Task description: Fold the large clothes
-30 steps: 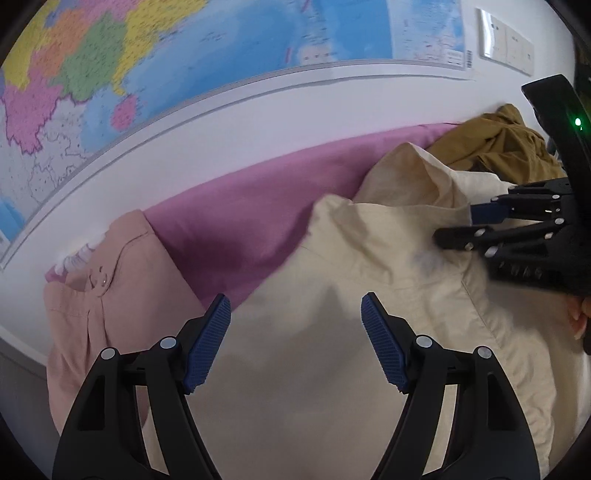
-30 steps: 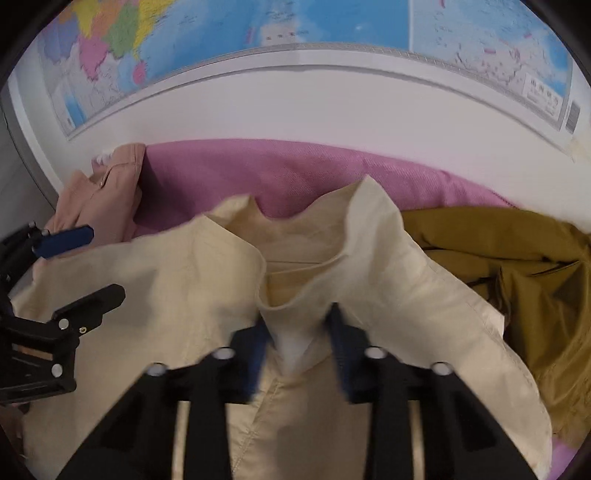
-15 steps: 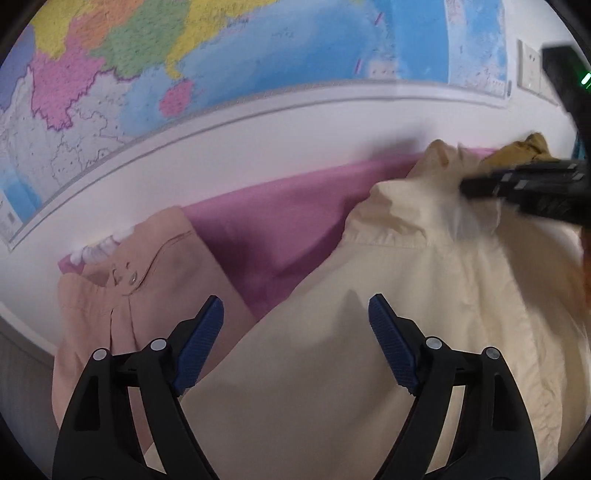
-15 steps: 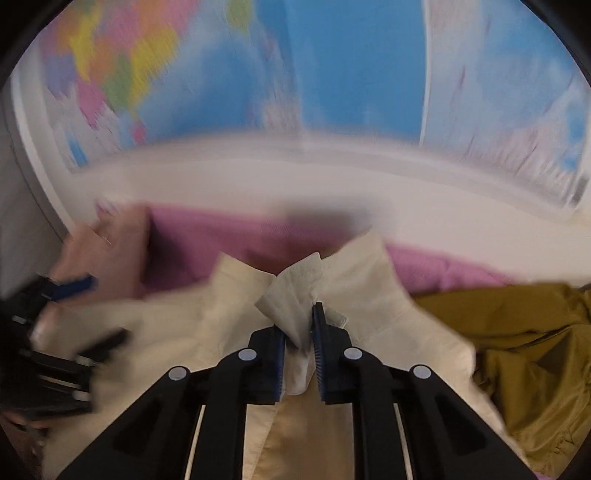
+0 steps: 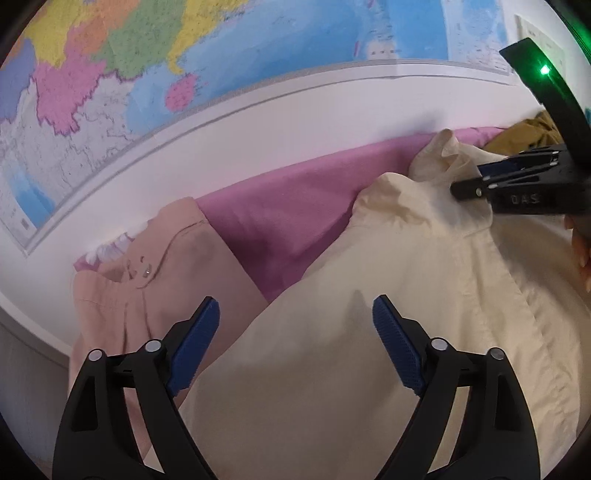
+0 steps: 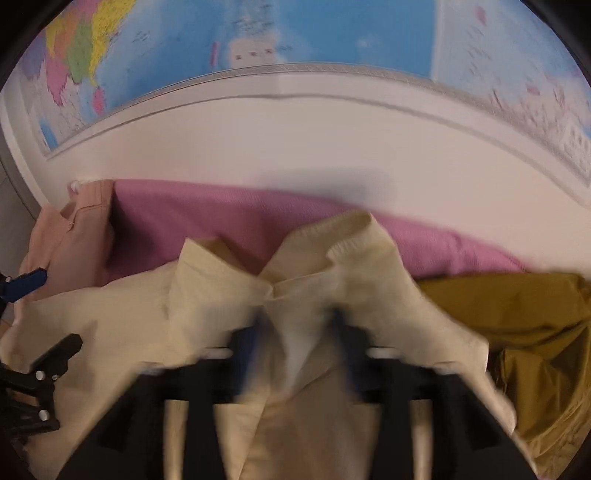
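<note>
left tongs [image 5: 295, 325] wide over cream shirt [image 5: 369, 332], right tongs [image 6: 295, 332] just parting astride collar [image 6: 332, 243]

My right tongs [image 6: 295, 350], blurred, have just been opening, their jaws standing apart astride the collar of the cream shirt [image 6: 229, 306]. Behind it lies a pink cloth [image 6: 207, 218]; an ochre garment [image 6: 517, 314] lies to the right, a wall map [image 6: 295, 33] above.

The cream shirt [image 5: 388, 295] fills the near surface. A pink garment [image 5: 155, 280] crowds its left, a mustard one [image 6: 524, 325] its right; bare purple cover [image 5: 288, 218] lies between, with the wall [image 5: 258, 129] close behind.
</note>
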The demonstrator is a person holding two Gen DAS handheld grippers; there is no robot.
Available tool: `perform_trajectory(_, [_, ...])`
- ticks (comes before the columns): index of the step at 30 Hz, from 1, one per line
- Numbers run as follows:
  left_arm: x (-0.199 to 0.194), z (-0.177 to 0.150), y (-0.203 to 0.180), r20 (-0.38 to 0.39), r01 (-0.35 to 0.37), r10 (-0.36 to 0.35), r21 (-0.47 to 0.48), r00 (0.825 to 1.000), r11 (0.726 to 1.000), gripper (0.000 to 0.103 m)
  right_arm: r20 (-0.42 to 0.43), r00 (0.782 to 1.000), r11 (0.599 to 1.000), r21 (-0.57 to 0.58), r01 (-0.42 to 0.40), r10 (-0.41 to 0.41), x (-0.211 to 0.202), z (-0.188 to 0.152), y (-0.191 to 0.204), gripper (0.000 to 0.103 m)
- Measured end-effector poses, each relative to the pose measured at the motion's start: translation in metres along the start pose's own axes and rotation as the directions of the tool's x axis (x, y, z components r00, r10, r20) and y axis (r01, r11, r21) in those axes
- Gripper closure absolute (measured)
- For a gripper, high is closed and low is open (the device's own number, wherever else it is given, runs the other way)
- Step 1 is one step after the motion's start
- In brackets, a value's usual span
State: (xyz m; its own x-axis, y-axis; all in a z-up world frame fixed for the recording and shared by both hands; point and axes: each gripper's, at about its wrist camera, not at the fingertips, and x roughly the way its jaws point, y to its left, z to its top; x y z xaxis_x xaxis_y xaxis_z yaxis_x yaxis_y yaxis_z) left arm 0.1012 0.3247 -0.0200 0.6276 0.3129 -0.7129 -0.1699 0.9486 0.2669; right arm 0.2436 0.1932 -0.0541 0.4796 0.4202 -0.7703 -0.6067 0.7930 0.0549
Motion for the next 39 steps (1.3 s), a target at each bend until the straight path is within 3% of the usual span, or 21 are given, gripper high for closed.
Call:
perform_trajectory(3, [0.000, -0.009, -0.003, -0.004, -0.009, 0.009, 0.045, 1.000, 0.999, 0.014, 0.066, 0.998, 1.000, 0.007, -0.017, 0.016, -0.046, -0.010, -0.020, 0.034])
perform_trajectory(6, [0.012, -0.016, 0.000, -0.041, -0.075, 0.078, 0.075, 0.996, 0.994, 0.014, 0.070, 0.997, 1.000, -0.002, -0.029, 0.029, -0.089, -0.031, -0.045, 0.034])
perform_trajectory(9, [0.022, -0.021, 0.014, -0.083, -0.063, 0.064, 0.014, 0.994, 0.998, 0.017, 0.048, 0.998, 0.999, -0.004, 0.047, -0.046, -0.117, -0.059, -0.075, 0.034])
perform_trajectory(12, [0.030, -0.023, 0.028, -0.109, -0.075, 0.070, -0.042, 0.992, 0.996, 0.020, -0.007, 0.994, 0.993, 0.033, 0.112, -0.111, -0.128, -0.091, -0.116, 0.034])
perform_trajectory(16, [0.036, -0.025, 0.032, -0.123, -0.081, 0.072, -0.072, 0.990, 0.994, 0.020, -0.082, 0.995, 0.991, 0.112, 0.071, -0.062, -0.117, -0.120, -0.145, 0.037])
perform_trajectory(17, [0.037, -0.026, 0.031, -0.121, -0.094, 0.086, -0.064, 0.989, 0.994, 0.021, -0.087, 0.995, 0.990, 0.125, 0.063, -0.052, -0.114, -0.127, -0.152, 0.053])
perform_trajectory(18, [0.037, -0.027, 0.029, -0.118, -0.108, 0.101, -0.055, 0.988, 0.993, 0.021, -0.099, 0.994, 0.989, 0.139, 0.059, -0.045, -0.110, -0.131, -0.158, 0.092])
perform_trajectory(19, [0.037, -0.027, 0.027, -0.115, -0.123, 0.117, -0.048, 0.986, 0.991, 0.022, -0.105, 0.994, 0.987, 0.150, 0.056, -0.040, -0.107, -0.131, -0.161, 0.099])
perform_trajectory(23, [0.033, -0.027, 0.019, -0.101, -0.177, 0.174, -0.019, 0.979, 0.984, 0.024, -0.011, 0.998, 0.979, 0.193, 0.059, -0.058, -0.125, -0.129, -0.173, 0.100])
perform_trajectory(25, [0.036, -0.027, 0.015, -0.104, -0.195, 0.194, -0.007, 0.976, 0.981, 0.022, -0.022, 0.998, 0.973, 0.223, 0.054, -0.050, -0.121, -0.132, -0.181, 0.100])
perform_trajectory(28, [0.036, -0.025, 0.009, -0.108, -0.234, 0.235, 0.018, 0.966, 0.972, 0.022, -0.090, 0.996, 0.972, 0.228, 0.049, -0.029, -0.107, -0.134, -0.180, 0.092])
perform_trajectory(29, [0.031, -0.024, 0.006, -0.095, -0.245, 0.246, 0.023, 0.964, 0.969, 0.024, -0.077, 0.997, 0.967, 0.251, 0.035, -0.016, -0.114, -0.134, -0.184, 0.081])
perform_trajectory(30, [0.024, -0.023, 0.004, -0.084, -0.242, 0.243, 0.021, 0.966, 0.970, 0.025, -0.031, 1.000, 0.958, 0.288, 0.009, 0.000, -0.132, -0.137, -0.189, 0.061])
perform_trajectory(32, [0.004, -0.020, 0.003, -0.044, -0.199, 0.200, 0.010, 0.979, 0.980, 0.025, 0.054, 0.999, 0.958, 0.286, -0.012, -0.004, -0.172, -0.145, -0.192, 0.042])
perform_trajectory(36, [-0.039, -0.016, -0.014, 0.048, -0.114, 0.112, 0.047, 0.993, 0.992, 0.024, 0.155, 0.988, 0.959, 0.283, -0.015, -0.030, -0.252, -0.186, -0.194, 0.031])
perform_trajectory(39, [-0.075, -0.018, -0.042, 0.105, 0.007, -0.017, 0.094, 0.994, 0.996, 0.021, 0.135, 0.990, 0.959, 0.282, 0.002, -0.042, -0.286, -0.232, -0.191, 0.022])
